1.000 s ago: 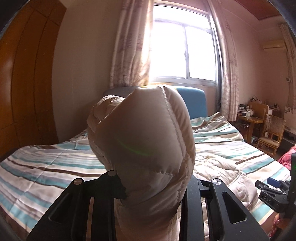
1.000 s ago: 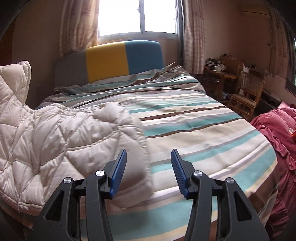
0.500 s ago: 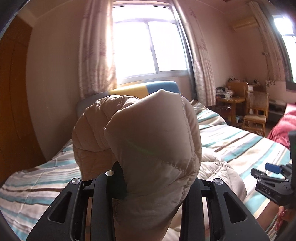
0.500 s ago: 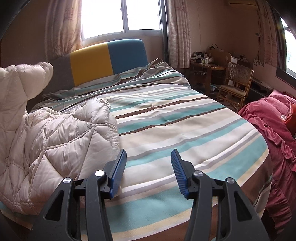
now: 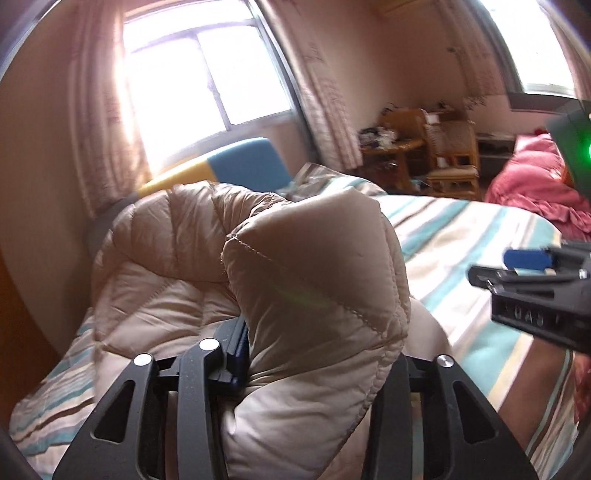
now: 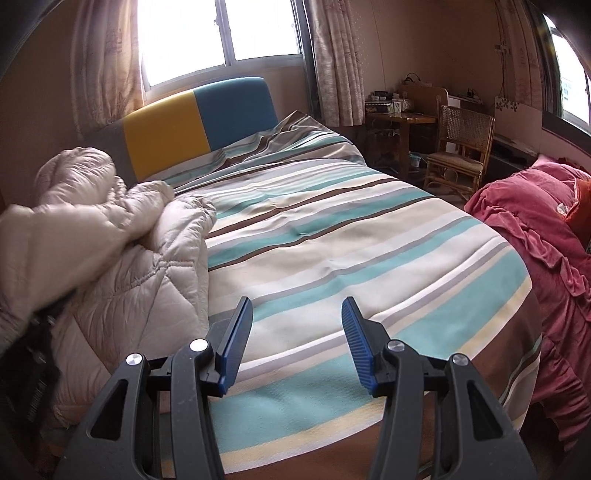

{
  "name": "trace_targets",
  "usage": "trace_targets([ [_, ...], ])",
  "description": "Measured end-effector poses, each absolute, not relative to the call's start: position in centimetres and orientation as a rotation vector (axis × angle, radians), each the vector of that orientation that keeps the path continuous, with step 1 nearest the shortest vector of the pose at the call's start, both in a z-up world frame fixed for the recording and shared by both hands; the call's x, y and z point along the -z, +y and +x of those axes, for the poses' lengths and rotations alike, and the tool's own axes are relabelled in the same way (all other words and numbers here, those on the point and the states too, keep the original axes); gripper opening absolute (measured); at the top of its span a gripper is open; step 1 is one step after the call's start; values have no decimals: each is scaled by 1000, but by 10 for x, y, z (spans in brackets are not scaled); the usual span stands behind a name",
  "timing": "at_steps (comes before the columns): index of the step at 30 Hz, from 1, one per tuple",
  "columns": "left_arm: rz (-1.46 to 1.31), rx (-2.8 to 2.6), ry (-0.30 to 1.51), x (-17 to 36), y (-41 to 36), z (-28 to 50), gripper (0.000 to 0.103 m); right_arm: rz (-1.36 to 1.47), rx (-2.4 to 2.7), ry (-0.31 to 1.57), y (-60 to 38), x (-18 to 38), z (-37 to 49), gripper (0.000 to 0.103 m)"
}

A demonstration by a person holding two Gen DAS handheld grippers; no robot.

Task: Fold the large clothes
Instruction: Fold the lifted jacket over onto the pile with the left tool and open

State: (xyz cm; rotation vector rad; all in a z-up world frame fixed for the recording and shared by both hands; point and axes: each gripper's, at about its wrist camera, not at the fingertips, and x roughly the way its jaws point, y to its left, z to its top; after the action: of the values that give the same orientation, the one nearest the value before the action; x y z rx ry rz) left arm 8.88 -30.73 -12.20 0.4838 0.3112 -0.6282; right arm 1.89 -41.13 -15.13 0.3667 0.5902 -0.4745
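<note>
The left wrist view looks along its tongs [image 5: 314, 354] from low over the bed's [image 5: 461, 236] left side toward the headboard [image 5: 236, 162] and window [image 5: 207, 81], so close to a beige quilted garment [image 5: 303, 288] that it fills the middle. The right wrist view sits beside it, facing the same way across the bed [image 6: 351, 236]. Both share headboard [image 6: 199, 114], window [image 6: 221, 33], chair [image 6: 461, 147] and garment [image 6: 122, 236].

Embossed letters stand on the black body of the right tool [image 5: 532, 295], seen reversed and too blurred to read.
</note>
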Motion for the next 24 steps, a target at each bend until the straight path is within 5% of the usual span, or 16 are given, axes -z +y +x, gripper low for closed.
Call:
trace_targets([
  [7, 468, 839, 383, 147, -313, 87, 64, 378, 410, 554, -413, 144, 18, 52],
  [10, 400, 966, 397, 144, -304, 81, 83, 396, 356, 538, -413, 139, 18, 53],
  [17, 387, 1064, 420, 147, -300, 80, 84, 383, 146, 513, -397, 115, 28, 57],
  [24, 454, 1115, 403, 149, -289, 68, 77, 390, 167, 726, -400, 144, 61, 55],
])
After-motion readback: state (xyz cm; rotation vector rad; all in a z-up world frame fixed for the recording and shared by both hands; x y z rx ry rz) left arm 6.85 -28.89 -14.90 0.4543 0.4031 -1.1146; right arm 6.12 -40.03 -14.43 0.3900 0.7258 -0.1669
